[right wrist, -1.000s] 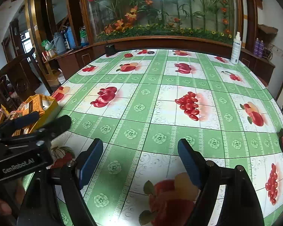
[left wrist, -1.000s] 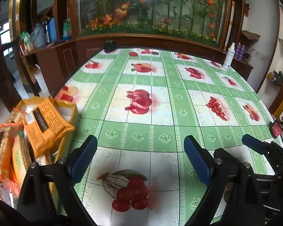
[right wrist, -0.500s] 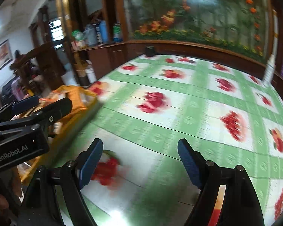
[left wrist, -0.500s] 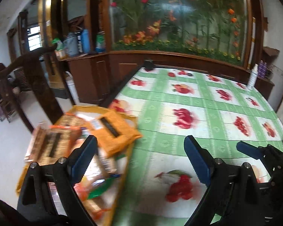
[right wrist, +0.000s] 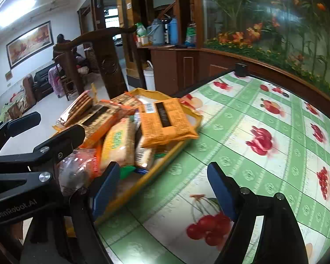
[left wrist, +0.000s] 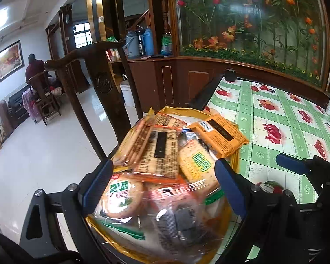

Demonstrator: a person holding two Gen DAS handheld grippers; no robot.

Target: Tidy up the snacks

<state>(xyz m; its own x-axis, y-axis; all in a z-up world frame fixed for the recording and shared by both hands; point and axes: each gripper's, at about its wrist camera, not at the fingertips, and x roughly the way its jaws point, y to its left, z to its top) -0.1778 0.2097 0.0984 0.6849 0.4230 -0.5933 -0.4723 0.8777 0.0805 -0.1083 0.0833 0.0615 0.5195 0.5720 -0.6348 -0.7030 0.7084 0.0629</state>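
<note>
Crinkly packets [left wrist: 165, 154] heap above the tray [right wrist: 143, 182] rim; my left gripper [left wrist: 162, 187], wide open and empty like the right [right wrist: 162, 182], could topple one.

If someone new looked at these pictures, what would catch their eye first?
Probably the yellow tray heaped with snack packets at the table's left edge, an orange packet lying on top. The open left gripper hovers right over the heap. Beyond it spreads the green fruit-print tablecloth.
</note>
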